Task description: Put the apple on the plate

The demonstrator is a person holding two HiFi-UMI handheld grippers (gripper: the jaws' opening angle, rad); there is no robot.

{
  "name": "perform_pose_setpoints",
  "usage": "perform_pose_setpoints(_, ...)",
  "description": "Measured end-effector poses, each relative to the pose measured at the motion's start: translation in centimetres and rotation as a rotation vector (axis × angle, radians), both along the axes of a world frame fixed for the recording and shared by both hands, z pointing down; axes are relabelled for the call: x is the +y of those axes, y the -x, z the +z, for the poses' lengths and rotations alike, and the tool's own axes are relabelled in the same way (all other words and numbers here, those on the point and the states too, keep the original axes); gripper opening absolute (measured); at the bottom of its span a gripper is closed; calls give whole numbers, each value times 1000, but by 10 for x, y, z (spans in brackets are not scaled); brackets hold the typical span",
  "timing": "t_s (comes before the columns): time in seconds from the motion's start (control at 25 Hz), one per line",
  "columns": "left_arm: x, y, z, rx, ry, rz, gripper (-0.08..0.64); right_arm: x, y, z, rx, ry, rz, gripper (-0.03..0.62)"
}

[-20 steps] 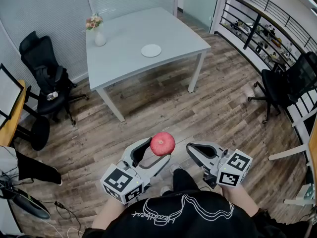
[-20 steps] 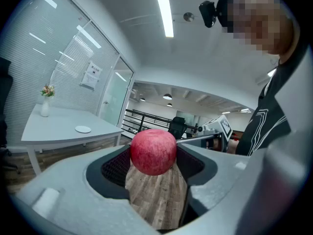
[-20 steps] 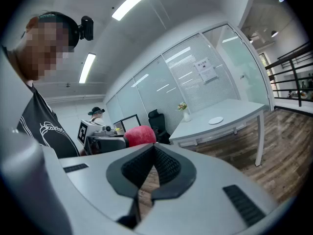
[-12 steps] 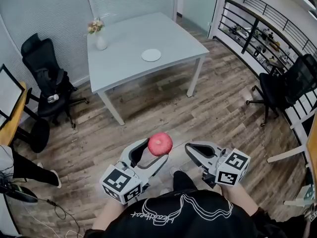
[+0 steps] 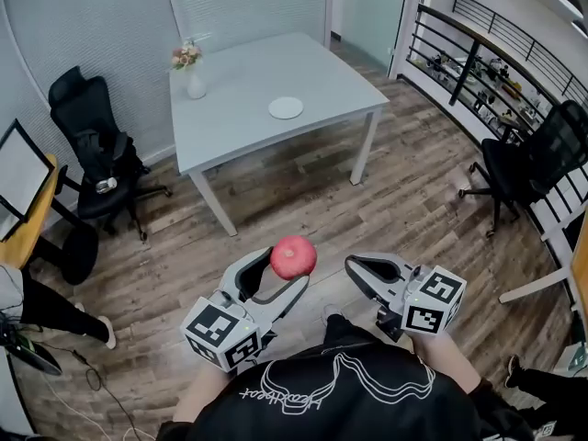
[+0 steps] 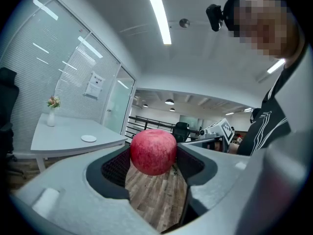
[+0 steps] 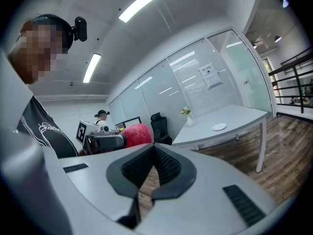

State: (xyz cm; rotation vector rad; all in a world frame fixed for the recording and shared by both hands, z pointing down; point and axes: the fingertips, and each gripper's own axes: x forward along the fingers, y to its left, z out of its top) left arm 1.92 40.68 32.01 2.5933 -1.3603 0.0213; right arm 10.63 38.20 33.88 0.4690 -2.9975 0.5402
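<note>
Apple [image 5: 293,257] was gripped in L claw [image 5: 287,271]; R claw [image 5: 354,265] was shut; plate [image 5: 286,107] lay toward counter's [image 5: 239,108] near edge.

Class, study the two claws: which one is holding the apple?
The left claw: the red apple is clamped between its jaws, while the right claw is shut on nothing.

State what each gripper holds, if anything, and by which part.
The left gripper holds the apple, its pads pressing the fruit's opposite sides around the middle. The right gripper holds nothing; its jaws are together.
</note>
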Motion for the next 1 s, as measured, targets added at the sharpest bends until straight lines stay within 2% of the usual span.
perform_pose_setpoints(0.24,-18,3,1,-7,15,-23,299,-19,-5,3,0,9,-5,6)
perform_pose_setpoints(0.48,-66,6,5,-26,24,-43,299,-72,-5,12,-18,28,-8,6)
perform_pose_setpoints(0.72,-151,14,19,-22,60,-72,299,-162,-5,28,-30,76,10,6)
perform_pose_setpoints(1.0,-269,9,25,-13,92,-94,299,-270,-7,37,-20,103,-17,6)
